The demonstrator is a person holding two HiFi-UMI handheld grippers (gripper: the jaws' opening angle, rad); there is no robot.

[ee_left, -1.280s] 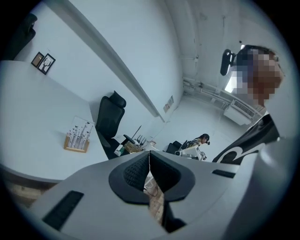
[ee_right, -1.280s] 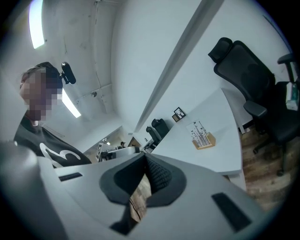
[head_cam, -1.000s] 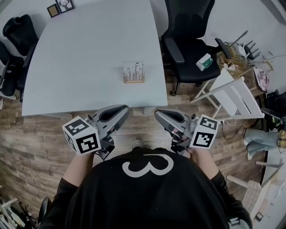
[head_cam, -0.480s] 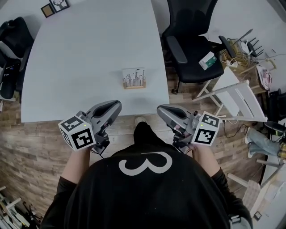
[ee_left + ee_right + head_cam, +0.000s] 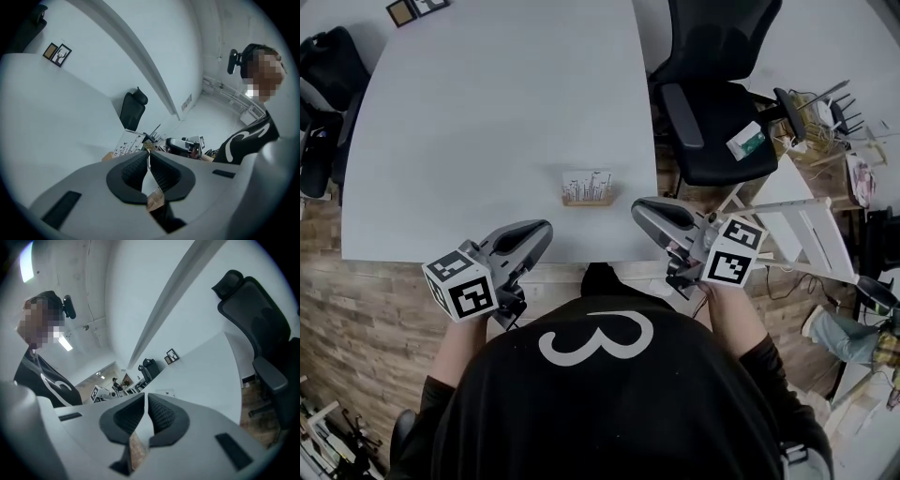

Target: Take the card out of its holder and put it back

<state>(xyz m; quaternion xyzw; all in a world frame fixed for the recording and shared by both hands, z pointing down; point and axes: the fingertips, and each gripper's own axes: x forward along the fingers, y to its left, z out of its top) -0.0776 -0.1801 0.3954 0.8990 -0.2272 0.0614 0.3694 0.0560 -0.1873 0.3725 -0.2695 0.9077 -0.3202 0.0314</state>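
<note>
A white card (image 5: 587,182) printed with small black figures stands upright in a low wooden holder (image 5: 587,199) near the front edge of the white table (image 5: 487,103). My left gripper (image 5: 542,228) hovers at the table's edge, below and left of the card, jaws shut and empty. My right gripper (image 5: 638,206) is just right of the holder, its jaws closed to a hairline with nothing between them. The left gripper view shows the card (image 5: 126,143) beyond the jaw tips. In the right gripper view the card (image 5: 165,392) is small and far off.
A black office chair (image 5: 712,94) stands at the table's right side, with a white folding frame (image 5: 802,220) and clutter beyond it. Two small picture frames (image 5: 411,9) sit at the table's far left corner. Another dark chair (image 5: 317,84) is at the left. The floor is wood.
The person has stepped up to the table. Both grippers have gone forward from over the floor to the table's front edge, and the card now sits between and just ahead of them.
</note>
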